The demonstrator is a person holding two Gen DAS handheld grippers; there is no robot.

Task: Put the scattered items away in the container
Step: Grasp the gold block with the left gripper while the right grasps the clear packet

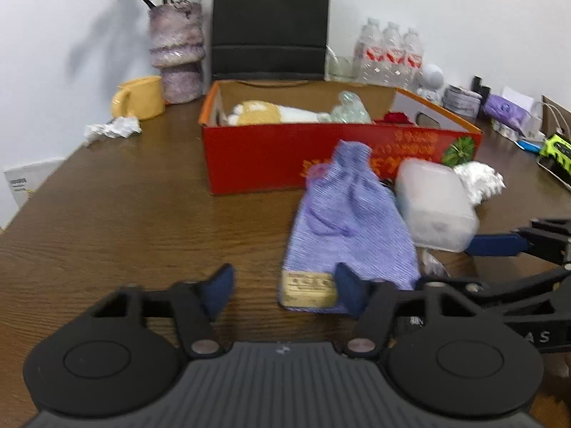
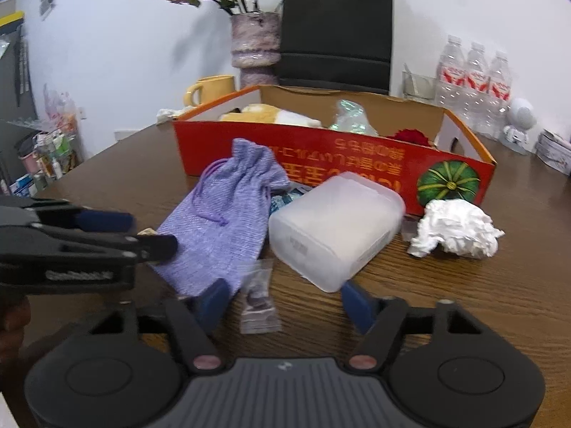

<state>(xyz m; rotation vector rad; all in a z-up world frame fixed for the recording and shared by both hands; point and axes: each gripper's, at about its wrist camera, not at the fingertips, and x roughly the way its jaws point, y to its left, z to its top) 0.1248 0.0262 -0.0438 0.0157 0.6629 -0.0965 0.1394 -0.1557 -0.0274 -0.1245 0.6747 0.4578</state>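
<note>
A red cardboard box (image 1: 271, 153) (image 2: 321, 157) stands open on the wooden table and holds a plush toy (image 1: 264, 112), a clear bag and a red item. In front of it lie a purple drawstring pouch (image 1: 349, 221) (image 2: 228, 214), a frosted plastic container (image 1: 433, 203) (image 2: 335, 224), a crumpled white tissue (image 2: 456, 230) and a small clear packet (image 2: 258, 299). My left gripper (image 1: 285, 292) is open, its right finger at the pouch's near edge. My right gripper (image 2: 285, 301) is open around the small packet, its right finger by the container.
A yellow mug (image 1: 141, 98), a vase of dried flowers (image 1: 176, 53), a black bag (image 1: 269, 23), water bottles (image 1: 390, 53) and a crumpled paper (image 1: 112, 128) stand behind and beside the box. Small items line the table's right edge (image 1: 514, 114).
</note>
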